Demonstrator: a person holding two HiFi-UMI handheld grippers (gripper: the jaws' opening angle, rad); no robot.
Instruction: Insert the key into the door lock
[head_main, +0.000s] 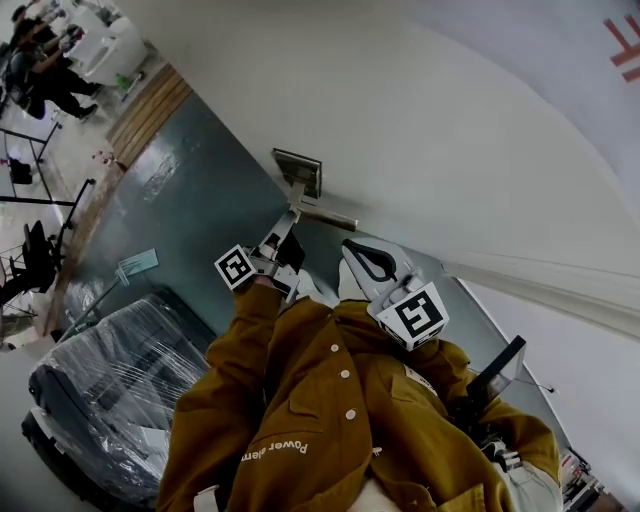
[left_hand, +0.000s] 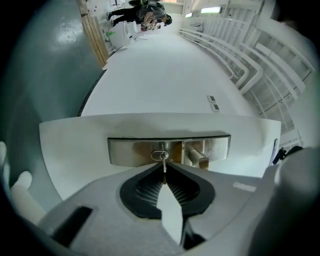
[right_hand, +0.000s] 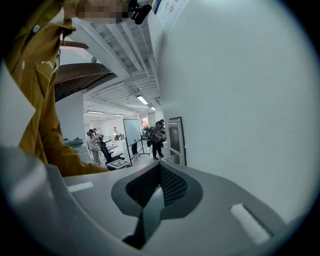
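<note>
At the brushed-steel lock plate (left_hand: 130, 150), a thin silver key (left_hand: 164, 161) stands edge-on, tip at the oval keyhole (left_hand: 159, 155) — depth unclear, its head buried between the left gripper's (left_hand: 164, 167) fingers, which clamp it. My right gripper (right_hand: 160, 167) is pressed together, empty, beside the wall (right_hand: 250, 100).

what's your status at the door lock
Left tool shut on key, tip at lock, depth unclear. Right tool shut, empty, held clear. Nothing in the way.
</note>
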